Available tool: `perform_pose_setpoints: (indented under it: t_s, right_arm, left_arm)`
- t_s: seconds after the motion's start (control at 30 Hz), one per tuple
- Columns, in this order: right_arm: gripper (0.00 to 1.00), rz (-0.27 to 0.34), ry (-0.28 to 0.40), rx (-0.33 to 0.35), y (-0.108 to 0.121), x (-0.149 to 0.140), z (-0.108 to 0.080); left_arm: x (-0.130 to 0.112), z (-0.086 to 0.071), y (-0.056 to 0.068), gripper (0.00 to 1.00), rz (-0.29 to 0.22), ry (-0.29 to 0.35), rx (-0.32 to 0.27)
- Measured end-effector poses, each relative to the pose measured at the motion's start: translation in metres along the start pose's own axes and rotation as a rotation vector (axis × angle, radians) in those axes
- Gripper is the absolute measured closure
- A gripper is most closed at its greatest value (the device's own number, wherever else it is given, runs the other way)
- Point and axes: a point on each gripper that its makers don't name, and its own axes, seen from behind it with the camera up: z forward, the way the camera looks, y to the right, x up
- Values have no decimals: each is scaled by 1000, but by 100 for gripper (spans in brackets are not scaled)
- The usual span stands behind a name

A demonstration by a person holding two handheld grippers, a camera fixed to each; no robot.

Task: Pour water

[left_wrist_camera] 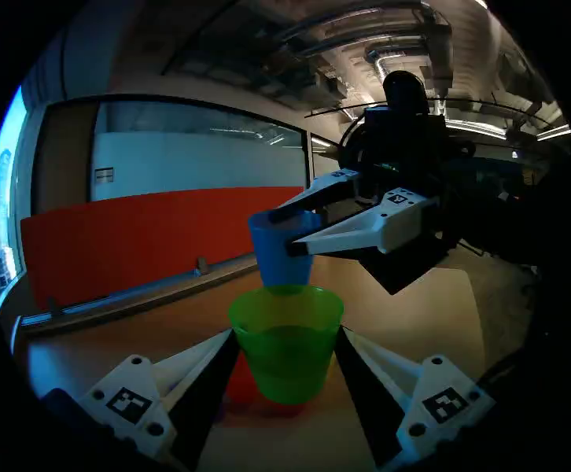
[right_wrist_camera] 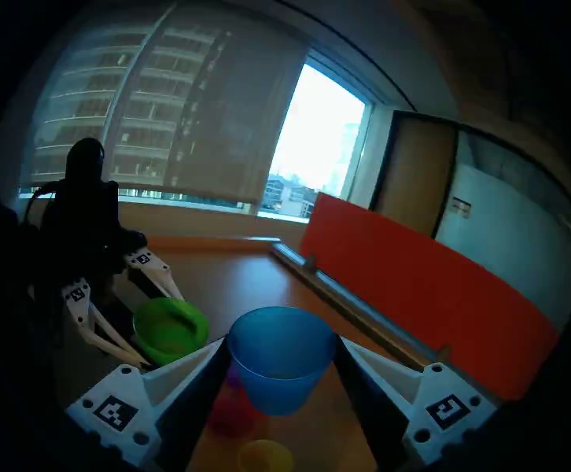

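Wide wooden table (left_wrist_camera: 411, 315) under everything, the long red partition (left_wrist_camera: 160, 236) running along its far edge, and both grippers are up in the air over it. In the left gripper view the left gripper (left_wrist_camera: 285, 334) has its fingers narrowed onto the sides of the green cup (left_wrist_camera: 287, 354), both pressing on it, cup upright with its mouth open. Just behind and above it, the right gripper (left_wrist_camera: 283, 232) comes in from the side, fingers closed part-way on the blue cup (left_wrist_camera: 280, 256), one on each wall. The right gripper view says the same: blue cup (right_wrist_camera: 280, 362) clamped between the near fingers, green cup (right_wrist_camera: 170, 326) lower down in the far gripper. Whether there's water inside, I can't tell, the interiors are too dim. Below, small cups sit on the table: a red one (right_wrist_camera: 229, 413), a yellow one (right_wrist_camera: 263, 456). My read is that this is the line-up before the pour, blue as source since it rides higher. The next move calls for bringing the blue rim right over the green mouth, then a slow roll of the right wrist, left hand steady.
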Motion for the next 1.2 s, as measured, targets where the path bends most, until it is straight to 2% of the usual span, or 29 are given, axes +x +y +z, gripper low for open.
perform_pose_setpoints:
  t_s: [0.57, 0.9, 1.2]
  right_arm:
    - [8, 60, -74, 48, -18, -42, -12]
    - [8, 92, -105, 88, -35, -67, -17]
    - [7, 111, -128, 122, -51, -85, -21]
  left_arm:
    - [-27, -2, 2, 18, 14, -98, -13]
    - [-51, 0, 11, 17, 33, -179, -40]
    - [-67, 2, 14, 17, 16, -221, -55]
